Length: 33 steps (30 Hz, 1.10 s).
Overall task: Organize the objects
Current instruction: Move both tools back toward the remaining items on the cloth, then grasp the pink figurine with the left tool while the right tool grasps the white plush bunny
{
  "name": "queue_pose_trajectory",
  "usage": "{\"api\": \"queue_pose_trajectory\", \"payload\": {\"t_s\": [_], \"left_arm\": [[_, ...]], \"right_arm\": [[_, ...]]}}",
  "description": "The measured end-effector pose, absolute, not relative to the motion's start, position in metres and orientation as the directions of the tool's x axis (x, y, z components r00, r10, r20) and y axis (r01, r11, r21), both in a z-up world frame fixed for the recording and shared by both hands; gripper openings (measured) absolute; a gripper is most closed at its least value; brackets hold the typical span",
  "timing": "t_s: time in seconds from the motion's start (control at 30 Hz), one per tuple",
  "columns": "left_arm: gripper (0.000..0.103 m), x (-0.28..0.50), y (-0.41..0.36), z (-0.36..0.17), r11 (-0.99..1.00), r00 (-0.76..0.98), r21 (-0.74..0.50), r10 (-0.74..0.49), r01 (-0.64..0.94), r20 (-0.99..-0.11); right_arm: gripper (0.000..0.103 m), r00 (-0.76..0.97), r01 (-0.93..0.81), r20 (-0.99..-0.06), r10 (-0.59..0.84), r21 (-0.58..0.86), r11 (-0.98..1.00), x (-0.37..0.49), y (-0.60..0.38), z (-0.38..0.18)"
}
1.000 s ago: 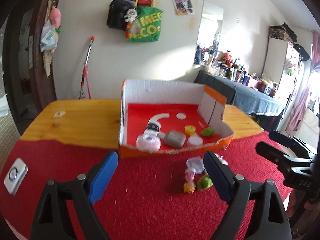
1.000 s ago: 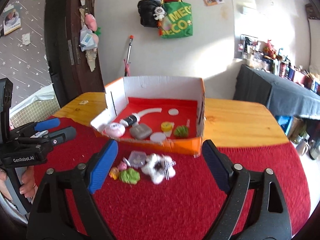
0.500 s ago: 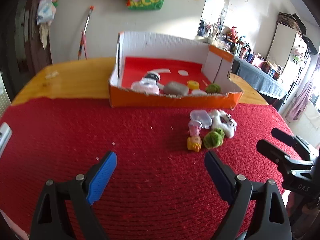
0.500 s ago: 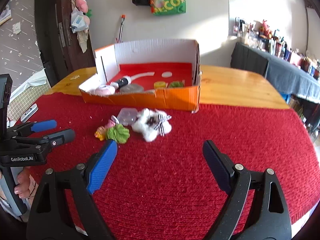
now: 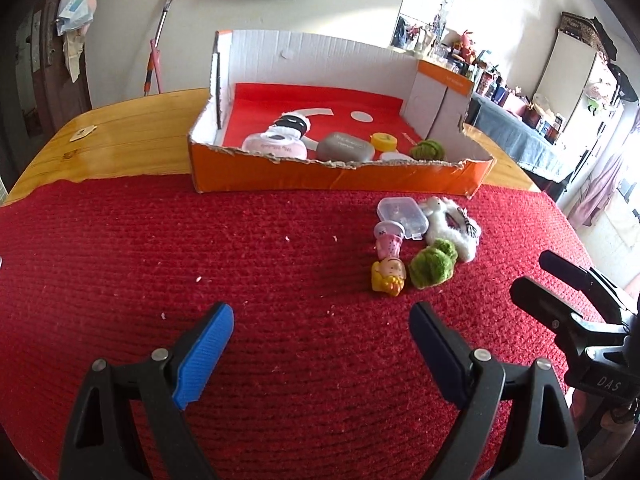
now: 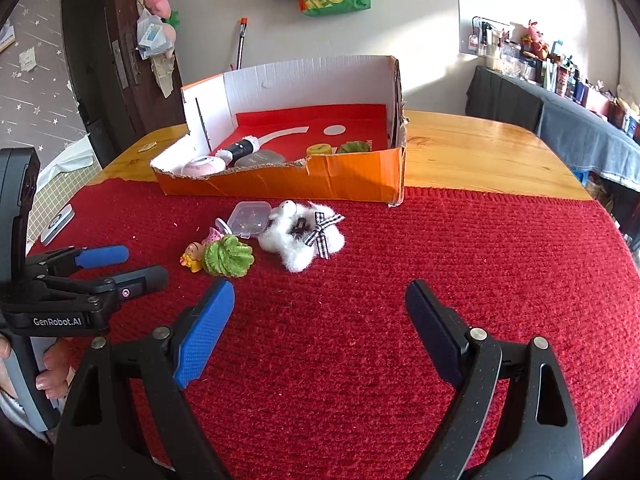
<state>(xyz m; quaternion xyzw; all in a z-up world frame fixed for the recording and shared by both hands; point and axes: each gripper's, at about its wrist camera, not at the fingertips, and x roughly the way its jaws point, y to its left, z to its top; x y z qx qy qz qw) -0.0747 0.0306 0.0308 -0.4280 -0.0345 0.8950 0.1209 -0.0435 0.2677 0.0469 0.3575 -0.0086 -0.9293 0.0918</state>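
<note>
both my grippers, left & right, were spread wide, holding nothing. the white fluffy toy looked soft, light; i judged pinching its middle best.

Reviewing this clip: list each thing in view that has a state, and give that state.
left gripper: open, empty, above the mat.
right gripper: open, empty, above the mat.
orange box: open-topped, already holding several items.
clear plastic case: lid shut, on the mat outside the box.
white fluffy toy: lying on the mat outside the box.
green pompom: on the mat outside the box.
small figurine: lying on its side.
</note>
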Motion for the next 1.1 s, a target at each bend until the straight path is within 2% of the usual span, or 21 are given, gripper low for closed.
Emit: {"api": "queue_pose_trajectory", "payload": {"t_s": [0.5, 0.73, 0.97, 1.03, 1.1], "left_arm": [[0.091, -0.097, 0.052, 0.025, -0.967, -0.595, -0.044, 0.189, -0.249, -0.781], [0.091, -0.110, 0.044, 0.025, -0.973, -0.594, -0.017, 0.155, -0.231, -0.789], [0.091, -0.115, 0.049, 0.024, -0.955, -0.594, -0.005, 0.188, -0.296, -0.782], [0.090, -0.117, 0.051, 0.023, -0.952, -0.592, -0.009, 0.197, -0.305, -0.781], [0.084, -0.118, 0.052, 0.024, -0.949, -0.594, -0.015, 0.210, -0.316, -0.777]], "right_arm": [[0.088, -0.711, 0.152, -0.682, -0.171, 0.088, -0.984, -0.056, 0.274, 0.043], [0.088, -0.686, 0.176, -0.704, -0.186, 0.087, -0.981, -0.066, 0.271, 0.040], [0.088, -0.628, 0.240, -0.754, -0.191, 0.046, -0.970, -0.087, 0.262, 0.038], [0.088, -0.616, 0.247, -0.766, -0.183, 0.033, -0.968, -0.094, 0.263, 0.037], [0.088, -0.601, 0.246, -0.780, -0.176, 0.029, -0.969, -0.102, 0.264, 0.035]]}}
